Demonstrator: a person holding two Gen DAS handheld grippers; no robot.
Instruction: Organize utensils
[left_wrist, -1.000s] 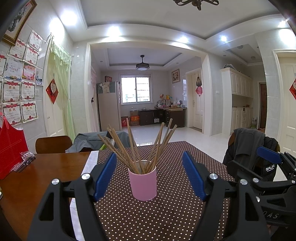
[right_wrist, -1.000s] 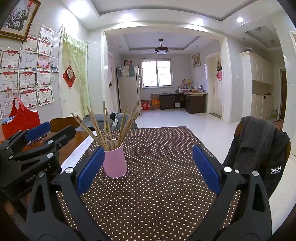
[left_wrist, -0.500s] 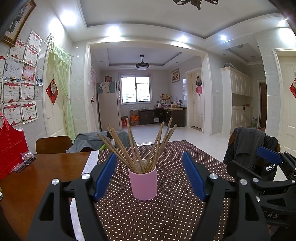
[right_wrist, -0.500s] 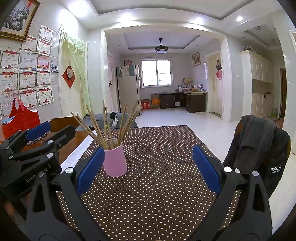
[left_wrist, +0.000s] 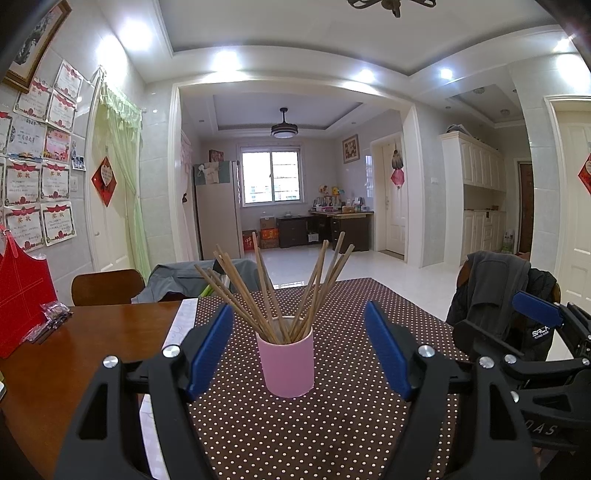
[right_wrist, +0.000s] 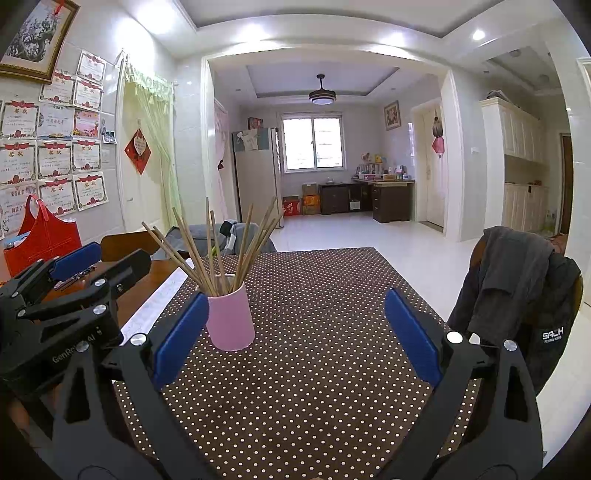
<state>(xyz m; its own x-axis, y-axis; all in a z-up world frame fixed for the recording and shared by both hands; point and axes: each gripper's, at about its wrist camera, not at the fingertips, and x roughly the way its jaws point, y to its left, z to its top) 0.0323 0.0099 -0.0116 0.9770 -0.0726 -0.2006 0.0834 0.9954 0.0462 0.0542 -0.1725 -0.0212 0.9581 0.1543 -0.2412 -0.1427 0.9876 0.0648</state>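
Note:
A pink cup (left_wrist: 286, 365) stands upright on the brown polka-dot tablecloth (left_wrist: 332, 435), holding several wooden chopsticks (left_wrist: 275, 291) fanned out. My left gripper (left_wrist: 299, 350) is open and empty, its blue pads on either side of the cup, just in front of it. In the right wrist view the cup (right_wrist: 231, 317) and chopsticks (right_wrist: 218, 247) sit ahead to the left. My right gripper (right_wrist: 295, 336) is open and empty, with the cup near its left pad. The left gripper (right_wrist: 66, 291) also shows at that view's left edge.
The bare wooden tabletop (left_wrist: 55, 365) lies left of the cloth, with a red bag (left_wrist: 22, 295) and a small packet (left_wrist: 55, 317) on it. A chair draped with a dark jacket (right_wrist: 524, 291) stands at the right. Another chair (left_wrist: 107, 284) stands at the far side.

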